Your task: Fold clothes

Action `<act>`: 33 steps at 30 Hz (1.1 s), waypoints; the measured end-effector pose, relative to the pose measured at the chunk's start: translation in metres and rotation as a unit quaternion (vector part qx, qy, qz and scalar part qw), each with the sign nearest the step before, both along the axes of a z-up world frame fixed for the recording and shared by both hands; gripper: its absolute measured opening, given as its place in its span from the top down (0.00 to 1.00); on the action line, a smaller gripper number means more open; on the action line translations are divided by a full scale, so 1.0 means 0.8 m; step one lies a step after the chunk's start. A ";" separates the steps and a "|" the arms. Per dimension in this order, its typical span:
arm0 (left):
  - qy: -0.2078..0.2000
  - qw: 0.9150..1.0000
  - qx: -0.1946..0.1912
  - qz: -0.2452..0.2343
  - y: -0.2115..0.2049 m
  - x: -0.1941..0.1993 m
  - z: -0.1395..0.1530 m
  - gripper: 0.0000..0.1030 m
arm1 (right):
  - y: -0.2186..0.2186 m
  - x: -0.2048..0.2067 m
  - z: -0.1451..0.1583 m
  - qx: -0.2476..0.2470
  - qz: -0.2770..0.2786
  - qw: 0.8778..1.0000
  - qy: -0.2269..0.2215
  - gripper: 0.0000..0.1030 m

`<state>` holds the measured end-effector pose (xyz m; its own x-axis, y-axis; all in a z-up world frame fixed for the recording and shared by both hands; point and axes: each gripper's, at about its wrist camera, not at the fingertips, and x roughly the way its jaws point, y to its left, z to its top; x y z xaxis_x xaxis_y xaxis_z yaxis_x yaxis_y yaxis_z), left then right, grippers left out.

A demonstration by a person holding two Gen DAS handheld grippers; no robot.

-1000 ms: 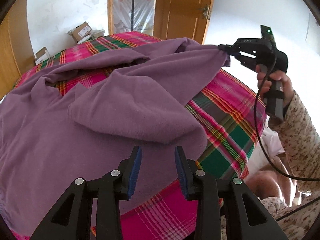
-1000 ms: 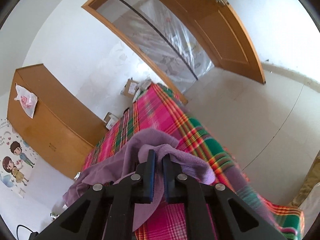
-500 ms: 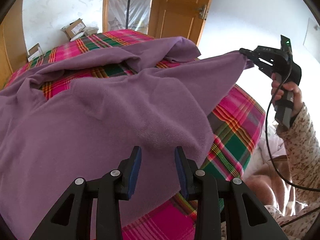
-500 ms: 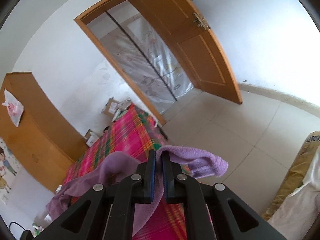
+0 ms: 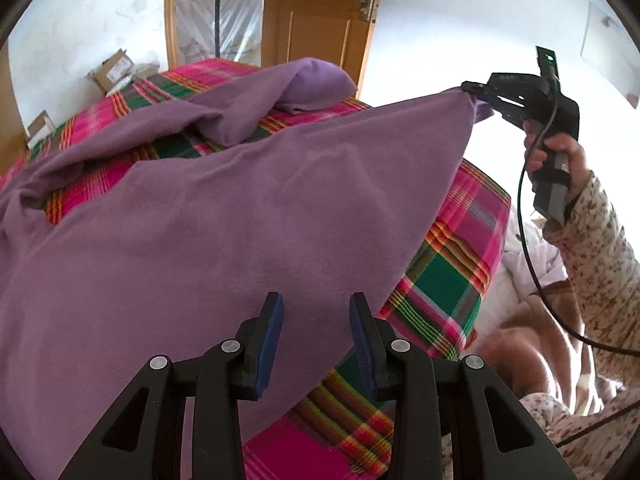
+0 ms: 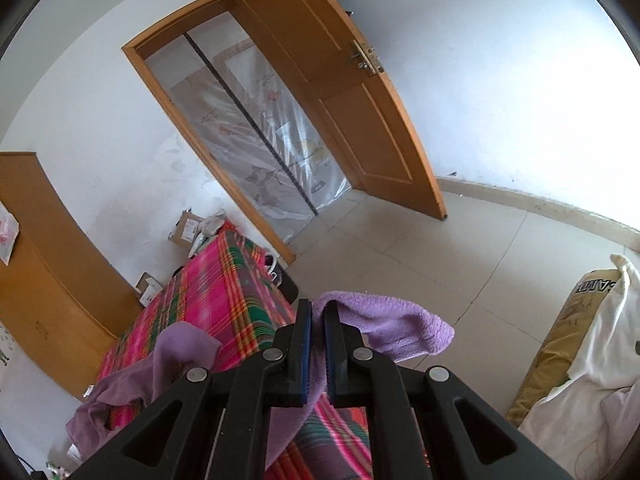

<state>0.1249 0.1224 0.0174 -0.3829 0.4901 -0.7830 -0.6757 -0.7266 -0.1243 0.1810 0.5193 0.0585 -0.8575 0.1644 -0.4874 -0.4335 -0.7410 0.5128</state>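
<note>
A purple fleece garment (image 5: 224,216) fills most of the left wrist view, spread over a table covered with a pink, green and orange plaid cloth (image 5: 448,280). One corner of the garment is drawn taut toward the upper right of the frame, where the right gripper (image 5: 474,94) pinches it; a hand (image 5: 560,156) in a floral sleeve (image 5: 600,240) grips the handle, and a black cable (image 5: 532,264) loops down from it toward the lower right. In the right wrist view the same gripper (image 6: 317,316) has its blue-padded jaws clamped tight on the fleece, a fold of which flops out to the right of the fingers (image 6: 304,332) while the rest trails down below them.

The left gripper (image 5: 316,312) sits at the bottom centre of its own frame, jaws parted about halfway with nothing pinched between the blue pads (image 5: 274,328); it hangs over the near edge of the garment, though whether the tips actually touch the fabric is hard to judge from this angle.

A bunched sleeve or hem (a rounded lump of the same purple) lies at the far end of the table, upper centre. Behind it stand a wooden door (image 5: 320,12) and a plastic-curtained doorway (image 5: 218,8), with cardboard boxes (image 5: 116,72) against the wall at the upper left. A wooden cabinet (image 6: 44,272) shows at the left of the right wrist view.
</note>
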 end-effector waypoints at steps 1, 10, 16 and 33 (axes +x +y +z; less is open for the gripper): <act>-0.003 1.000 0.002 -0.001 0.001 0.000 -0.001 0.65 | 0.002 0.003 -0.001 0.003 -0.004 1.000 -0.001 0.97; -0.022 1.000 0.021 -0.002 0.003 -0.003 -0.005 0.65 | 0.027 0.007 -0.047 -0.030 -0.021 0.999 -0.041 0.97; -0.027 0.999 0.026 -0.002 0.004 -0.004 -0.006 0.65 | 0.039 0.006 -0.066 -0.043 -0.024 0.997 -0.058 0.98; -0.035 0.998 0.054 0.009 -0.009 -0.009 -0.001 0.65 | 0.064 0.023 -0.125 -0.148 -0.021 0.980 -0.129 0.91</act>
